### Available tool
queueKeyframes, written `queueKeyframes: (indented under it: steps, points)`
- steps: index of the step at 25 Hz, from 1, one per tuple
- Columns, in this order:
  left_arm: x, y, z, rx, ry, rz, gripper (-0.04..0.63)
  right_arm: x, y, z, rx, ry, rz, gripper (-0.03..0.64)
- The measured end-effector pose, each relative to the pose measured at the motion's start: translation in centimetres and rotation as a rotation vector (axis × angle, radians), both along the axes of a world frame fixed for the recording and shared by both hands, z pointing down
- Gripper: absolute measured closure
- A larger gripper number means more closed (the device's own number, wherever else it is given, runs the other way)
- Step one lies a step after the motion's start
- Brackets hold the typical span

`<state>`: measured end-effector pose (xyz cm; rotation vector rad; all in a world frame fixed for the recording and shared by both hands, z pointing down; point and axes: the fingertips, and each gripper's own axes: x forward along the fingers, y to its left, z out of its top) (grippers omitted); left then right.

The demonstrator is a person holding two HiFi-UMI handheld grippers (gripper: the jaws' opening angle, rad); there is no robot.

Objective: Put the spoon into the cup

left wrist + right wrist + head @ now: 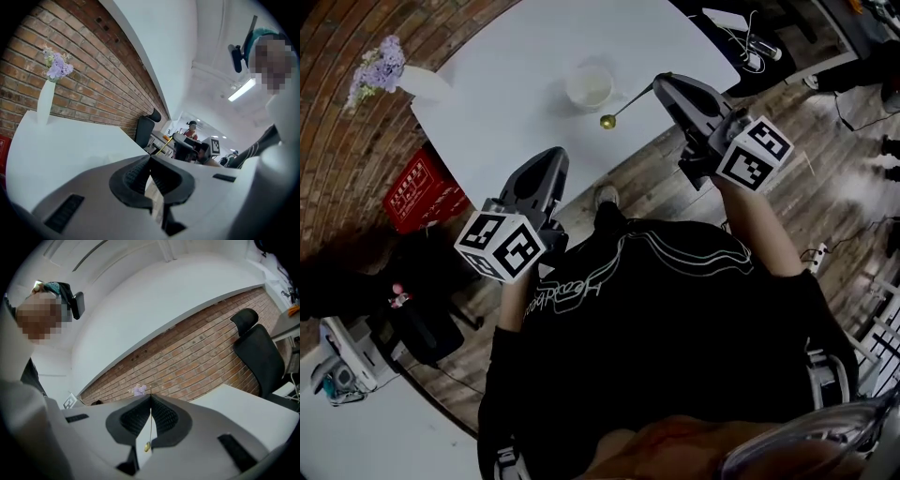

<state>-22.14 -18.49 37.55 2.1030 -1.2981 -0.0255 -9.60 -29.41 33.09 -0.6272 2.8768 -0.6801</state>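
Observation:
A white cup (589,86) stands on the white table (506,84), near its front edge. My right gripper (658,82) is shut on the handle end of a thin gold spoon (623,106), whose bowl hangs just right of the cup and in front of it. In the right gripper view the spoon (149,427) runs down from the closed tips of that gripper (150,396). My left gripper (551,155) hovers off the table's front edge, over the wooden floor. Its tips (150,158) meet with nothing between them.
A white vase of purple flowers (389,70) stands at the table's left corner by the brick wall. A red crate (420,192) sits on the floor to the left. A black office chair (258,352) stands beyond the table. Cables lie at the top right.

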Motion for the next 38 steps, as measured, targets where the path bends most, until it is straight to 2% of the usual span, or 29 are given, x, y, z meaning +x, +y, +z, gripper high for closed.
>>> queueKeyframes:
  steps: [9, 14, 26, 38]
  points:
    - [-3.5, -3.5, 2.2, -0.059, 0.032, 0.007, 0.592, -4.3, -5.2, 3.0, 0.012, 0.077, 0.059, 0.618]
    - [-4.9, -4.9, 4.3, -0.106, 0.068, 0.003, 0.591, -6.3, -7.1, 6.3, 0.035, 0.173, 0.093, 0.618]
    - [-7.4, -7.5, 8.6, -0.194, 0.019, 0.005, 0.591, -8.2, -9.3, 12.6, -0.069, 0.231, 0.087, 0.618]
    - [-8.7, -9.4, 10.6, -0.229, 0.035, 0.005, 0.592, -8.4, -10.1, 15.7, -0.155, 0.230, 0.084, 0.618]
